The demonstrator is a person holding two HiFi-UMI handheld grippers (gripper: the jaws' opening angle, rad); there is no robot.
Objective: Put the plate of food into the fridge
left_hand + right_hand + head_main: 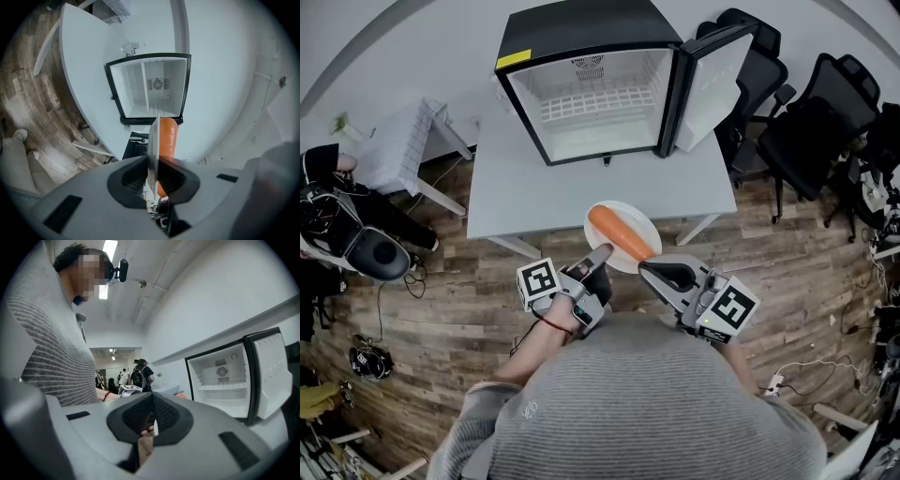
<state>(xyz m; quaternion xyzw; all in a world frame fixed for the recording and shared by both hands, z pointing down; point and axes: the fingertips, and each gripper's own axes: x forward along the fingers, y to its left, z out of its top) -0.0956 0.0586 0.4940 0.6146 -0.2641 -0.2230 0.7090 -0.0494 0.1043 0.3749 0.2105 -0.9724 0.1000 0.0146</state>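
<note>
The plate (639,217), with one long orange piece of food (622,232) lying across it, was nowhere near the fridge (581,141). It sat between the two tools over the near edge of the surface (534,192), close to the person's body, and seemed to be lifted rather than resting. So the pick-up looked done and the rest remained.

The left tool (600,253) was clenched on the plate's near-left rim, which its own view showed edge-on and pinched between the pads. The right tool (650,269) was clamped on the near-right rim (only a thin white sliver showed between its jaws).

What was left, by my reading, was the carry across to the far side, the slide inside and the release of both grips.

Room for that looked generous. The fridge stood at the far side of the surface with its door (712,80) swung wide to the right, out of the path. Nothing showed on the stretch of surface between plate and fridge.

Inside, a white shelf (595,101) crossed the upper part and nothing sat below it. The edges to mind were the black frame's lower lip and sides, and the underside of that shelf. The office chairs (806,131) on the right stood well apart.
</note>
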